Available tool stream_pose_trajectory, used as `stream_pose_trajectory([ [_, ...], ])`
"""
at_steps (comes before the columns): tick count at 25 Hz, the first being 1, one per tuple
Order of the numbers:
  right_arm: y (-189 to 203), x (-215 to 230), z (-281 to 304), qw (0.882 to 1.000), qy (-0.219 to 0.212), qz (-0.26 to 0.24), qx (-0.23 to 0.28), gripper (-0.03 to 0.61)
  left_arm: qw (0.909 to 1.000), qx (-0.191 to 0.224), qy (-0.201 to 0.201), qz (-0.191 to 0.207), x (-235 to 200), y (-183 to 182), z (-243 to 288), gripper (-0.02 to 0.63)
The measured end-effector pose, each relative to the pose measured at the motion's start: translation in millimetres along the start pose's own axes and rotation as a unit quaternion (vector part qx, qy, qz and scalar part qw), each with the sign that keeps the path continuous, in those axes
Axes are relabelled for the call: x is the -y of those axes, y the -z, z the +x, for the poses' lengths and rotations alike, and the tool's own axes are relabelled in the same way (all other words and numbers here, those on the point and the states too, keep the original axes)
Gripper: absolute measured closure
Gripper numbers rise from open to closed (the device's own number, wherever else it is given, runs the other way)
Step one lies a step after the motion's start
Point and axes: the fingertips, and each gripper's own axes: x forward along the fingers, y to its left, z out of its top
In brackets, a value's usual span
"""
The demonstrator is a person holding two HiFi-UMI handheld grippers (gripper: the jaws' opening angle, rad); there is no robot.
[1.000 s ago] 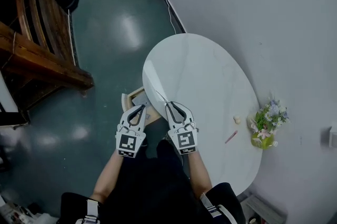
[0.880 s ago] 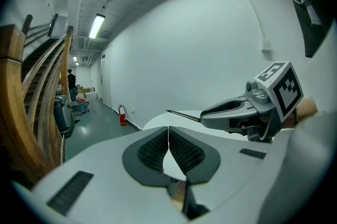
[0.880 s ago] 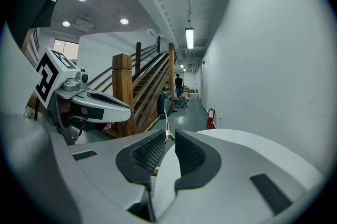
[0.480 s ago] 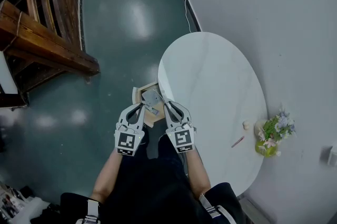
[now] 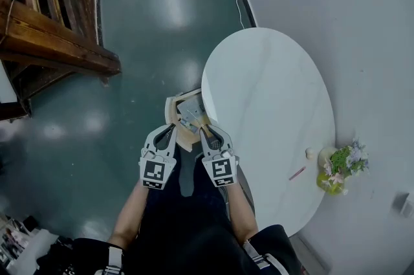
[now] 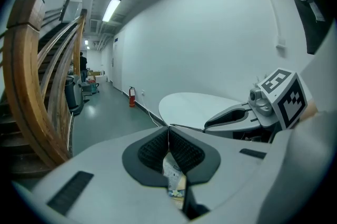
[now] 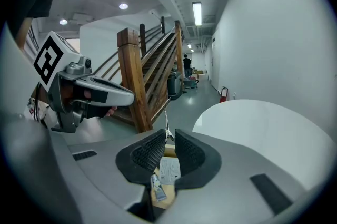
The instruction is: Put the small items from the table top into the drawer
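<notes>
Left tongs [image 5: 171,130] closed, empty; right tongs [image 5: 206,131] nearly closed, pinching thin metal clip [image 7: 166,127], both over open drawer [image 5: 171,110] beside bench [image 5: 272,92].

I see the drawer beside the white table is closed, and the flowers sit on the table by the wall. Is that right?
Not quite: the drawer is pulled open, with small items lying in it, as the head view shows. The flowers do sit on the white table by the wall.
</notes>
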Motion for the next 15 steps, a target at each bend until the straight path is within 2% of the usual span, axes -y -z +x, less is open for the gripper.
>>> stream_pose_trajectory([
  [10, 59, -21, 27, 0.999, -0.018, 0.016, -0.048, 0.503, 0.9992, -0.031, 0.003, -0.025, -10, 52, 14, 0.594],
  [15, 77, -26, 38, 0.998, -0.022, 0.019, -0.063, 0.503, 0.9988, -0.039, 0.011, -0.028, -11, 65, 18, 0.594],
])
